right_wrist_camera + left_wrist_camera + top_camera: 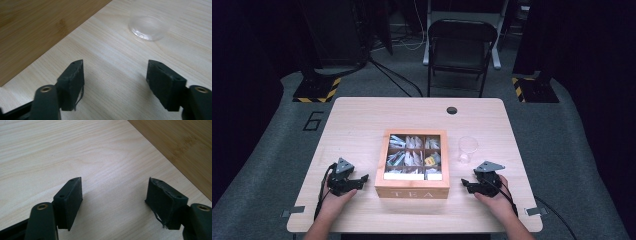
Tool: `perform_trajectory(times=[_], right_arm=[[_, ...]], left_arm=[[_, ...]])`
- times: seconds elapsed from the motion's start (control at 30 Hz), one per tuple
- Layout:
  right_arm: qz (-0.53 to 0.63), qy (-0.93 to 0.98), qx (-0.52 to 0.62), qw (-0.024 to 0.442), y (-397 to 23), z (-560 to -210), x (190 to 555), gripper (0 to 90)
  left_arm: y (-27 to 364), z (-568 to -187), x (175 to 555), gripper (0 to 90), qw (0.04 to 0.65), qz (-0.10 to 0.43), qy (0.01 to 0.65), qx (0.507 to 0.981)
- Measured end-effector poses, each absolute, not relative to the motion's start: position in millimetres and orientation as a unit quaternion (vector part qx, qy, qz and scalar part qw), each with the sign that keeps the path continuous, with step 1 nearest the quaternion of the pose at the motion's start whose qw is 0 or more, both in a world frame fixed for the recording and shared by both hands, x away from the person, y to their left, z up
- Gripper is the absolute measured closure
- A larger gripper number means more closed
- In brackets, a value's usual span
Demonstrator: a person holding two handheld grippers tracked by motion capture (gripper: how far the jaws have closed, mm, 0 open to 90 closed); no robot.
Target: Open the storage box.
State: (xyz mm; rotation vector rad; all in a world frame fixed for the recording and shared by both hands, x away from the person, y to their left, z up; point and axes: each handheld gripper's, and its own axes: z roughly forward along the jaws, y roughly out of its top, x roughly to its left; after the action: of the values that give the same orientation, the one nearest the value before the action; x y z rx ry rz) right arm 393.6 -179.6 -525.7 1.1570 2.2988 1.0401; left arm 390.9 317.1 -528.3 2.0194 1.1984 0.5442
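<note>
wooden tea box sits mid-frame between two resting grippers

left gripper and right gripper, both spread and holding nothing, flank the box's lower corners about equally near; clear cup stands just upper right of it.

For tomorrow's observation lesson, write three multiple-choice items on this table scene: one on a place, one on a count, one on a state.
1. Where does the clear cup stand?
A. right of the tea box
B. inside the box
C. left of the box

2. How many columns of compartments does the box have?
A. two
B. three
C. five

3. How does the left gripper stand?
A. shut on a tea bag
B. open with nothing between its fingers
C. clamped on the cup

Answers: 1 A, the high view shows it beside the box's right wall. 2 B, dividers make three columns. 3 B, bare table shows between the fingers.
</note>
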Motion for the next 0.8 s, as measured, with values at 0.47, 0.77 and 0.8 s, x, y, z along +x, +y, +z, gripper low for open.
perform_trajectory(times=[0.47,0.77,0.8], right_arm=[[0.363,0.821,0.396,0.192,-179,-505,381,44.7],[0.384,0.815,0.39,0.188,-178,-495,373,47.7],[0.389,0.813,0.391,0.188,-178,-492,371,48.8]], left_arm=[[311,-514,383,36.2,0.369,0.18,0.456,0.79],[310,-506,379,39.7,0.377,0.177,0.448,0.791],[309,-505,378,39.8,0.377,0.174,0.447,0.792]])
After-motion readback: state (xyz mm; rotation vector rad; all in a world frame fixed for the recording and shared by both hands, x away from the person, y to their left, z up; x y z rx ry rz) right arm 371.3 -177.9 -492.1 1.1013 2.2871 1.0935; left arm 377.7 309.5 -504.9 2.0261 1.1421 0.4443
